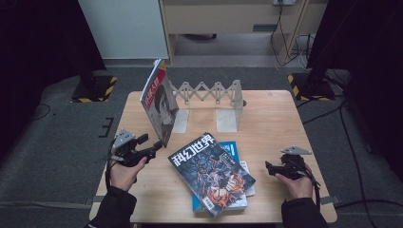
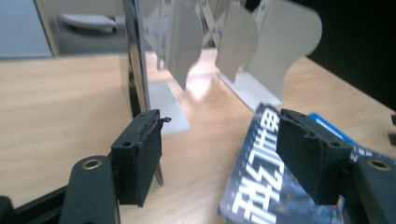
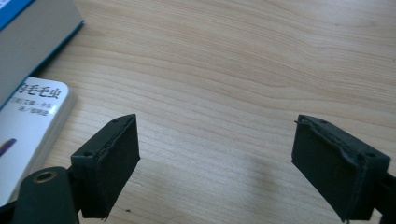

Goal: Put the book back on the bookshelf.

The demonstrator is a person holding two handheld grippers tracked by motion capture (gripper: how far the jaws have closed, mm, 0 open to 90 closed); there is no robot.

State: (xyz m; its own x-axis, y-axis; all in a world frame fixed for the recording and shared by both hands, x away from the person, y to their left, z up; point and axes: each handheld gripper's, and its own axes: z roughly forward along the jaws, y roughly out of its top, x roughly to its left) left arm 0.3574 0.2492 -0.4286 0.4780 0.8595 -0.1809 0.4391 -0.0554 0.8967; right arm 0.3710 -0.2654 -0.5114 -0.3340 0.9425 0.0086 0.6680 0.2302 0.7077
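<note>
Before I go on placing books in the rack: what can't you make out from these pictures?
- Blue book: high view, cover mostly hidden under the dark magazine.
- White book: right gripper view, cut off by the left edge.
- Upright magazine: left gripper view shows it edge-on; whether it touches the rack cannot be told.
- Left gripper is open, right gripper too.

Wooden table [image 1: 271, 114] with book stack [image 1: 214, 172], upright magazine [image 1: 159, 100], bookend rack [image 1: 214, 102].

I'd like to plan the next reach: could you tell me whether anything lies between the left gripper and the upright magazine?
Nothing visible does. The left gripper is open, and the upright magazine stands just beyond its jaws, with bare table between them.
</note>
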